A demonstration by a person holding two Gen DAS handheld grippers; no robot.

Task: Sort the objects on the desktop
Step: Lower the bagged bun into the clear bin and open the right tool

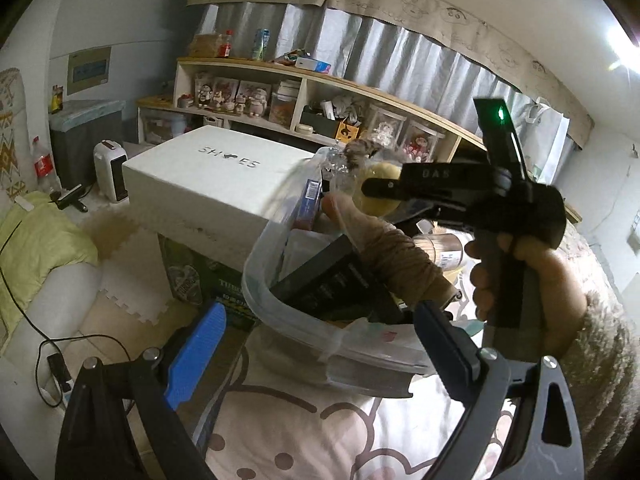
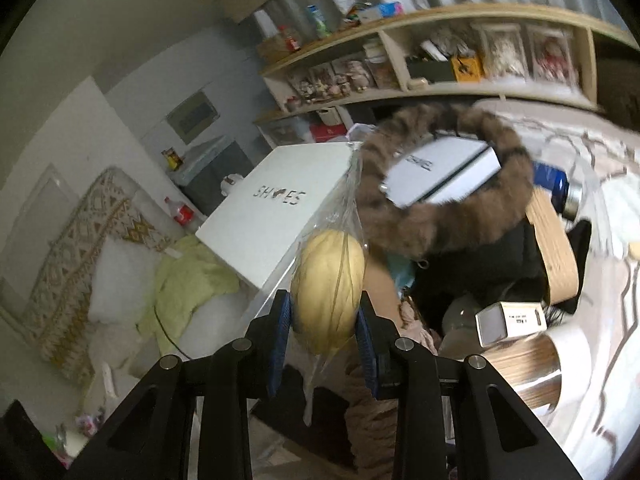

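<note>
A pale yellow oval lump in a clear plastic bag point(image 2: 328, 284) sits between the blue pads point(image 2: 282, 320) of my right gripper point(image 2: 326, 312), which is shut on it. The left wrist view shows that gripper point(image 1: 372, 190), held in a hand, carrying the yellow lump point(image 1: 382, 178) above a clear plastic bin point(image 1: 260, 264). The bin holds a black box point(image 1: 332, 280), a blue and red box point(image 1: 308, 200) and a beige knit piece point(image 1: 396, 256). My left gripper point(image 1: 320, 356) stands open, with the bin's near corner between its fingers point(image 1: 196, 356).
A white box marked SHOES point(image 1: 216, 176) stands behind the bin. A brown furry ring point(image 2: 448, 216), a blue can point(image 2: 556, 184) and a small white box point(image 2: 512, 322) lie to the right. Shelves point(image 1: 320, 80) line the back wall. A patterned cloth point(image 1: 300, 432) covers the surface.
</note>
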